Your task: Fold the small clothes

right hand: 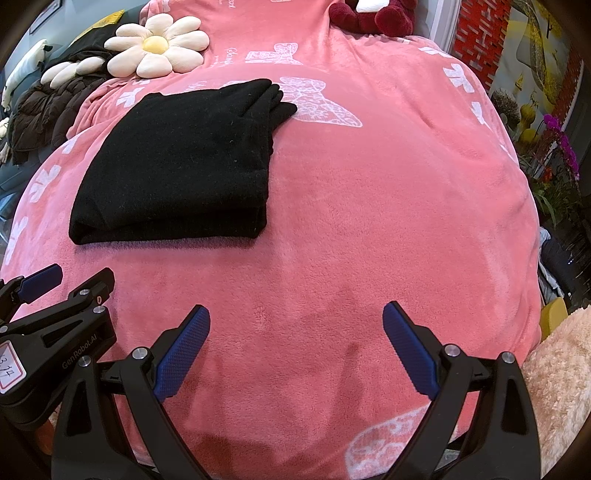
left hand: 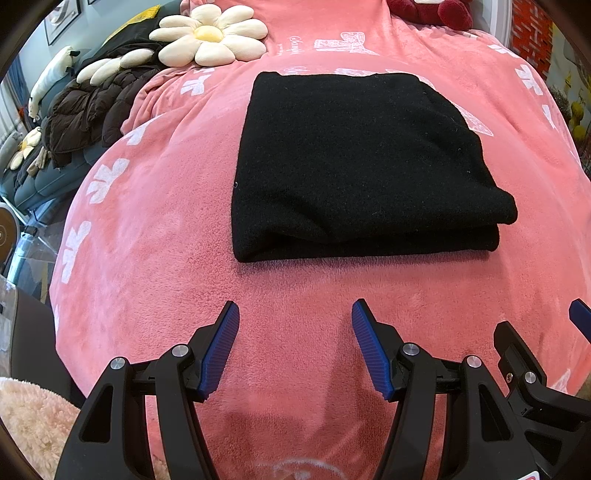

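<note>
Left wrist view: left gripper [left hand: 295, 347] spread wide, empty, hovers over pink blanket [left hand: 147, 240], near edge of black garment [left hand: 354, 166] just ahead, no contact. Right gripper [right hand: 295, 350] also spread, empty, beside left; garment lies ahead to its left, well apart. Garment sits as layered rectangle mid-blanket. Fold looks finished or nearly so; next move likely calls for final smoothing or withdrawal. Daisy cushion [left hand: 208, 35] beyond.

- Bare pink blanket [right hand: 369, 206] ahead of the right gripper [right hand: 296, 325]; open passage.
- Folded black garment [left hand: 354, 166] blocks the path ahead of the left gripper [left hand: 295, 325].
- Flower cushion [left hand: 208, 35] and dark jacket [left hand: 85, 110] crowd the far left edge.
</note>
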Demonstrator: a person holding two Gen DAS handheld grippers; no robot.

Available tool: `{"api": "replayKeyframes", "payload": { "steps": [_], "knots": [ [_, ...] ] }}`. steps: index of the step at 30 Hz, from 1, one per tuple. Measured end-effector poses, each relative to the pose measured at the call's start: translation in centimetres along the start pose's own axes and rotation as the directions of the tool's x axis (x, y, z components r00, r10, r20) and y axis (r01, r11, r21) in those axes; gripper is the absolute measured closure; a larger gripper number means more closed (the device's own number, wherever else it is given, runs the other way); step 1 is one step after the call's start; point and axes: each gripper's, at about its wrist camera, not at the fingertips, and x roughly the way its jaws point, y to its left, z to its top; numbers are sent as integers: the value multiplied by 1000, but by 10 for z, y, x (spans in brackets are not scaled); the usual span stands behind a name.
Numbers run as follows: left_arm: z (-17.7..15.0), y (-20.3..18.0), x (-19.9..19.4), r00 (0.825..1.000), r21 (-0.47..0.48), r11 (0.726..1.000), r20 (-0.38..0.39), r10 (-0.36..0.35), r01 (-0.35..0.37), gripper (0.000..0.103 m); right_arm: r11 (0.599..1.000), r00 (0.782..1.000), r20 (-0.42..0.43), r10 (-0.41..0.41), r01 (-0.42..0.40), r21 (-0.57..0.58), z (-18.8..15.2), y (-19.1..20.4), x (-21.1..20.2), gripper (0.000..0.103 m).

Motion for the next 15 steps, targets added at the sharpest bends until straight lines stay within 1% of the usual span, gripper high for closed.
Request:
{"api": "replayKeyframes", "payload": {
  "steps": [15],
  "knots": [
    [0, 0, 0, 1000, 0, 1000, 0, 0, 0, 42, 1000, 1000, 1, -2, 2, -1, 0, -1, -1, 11]
  ]
}}
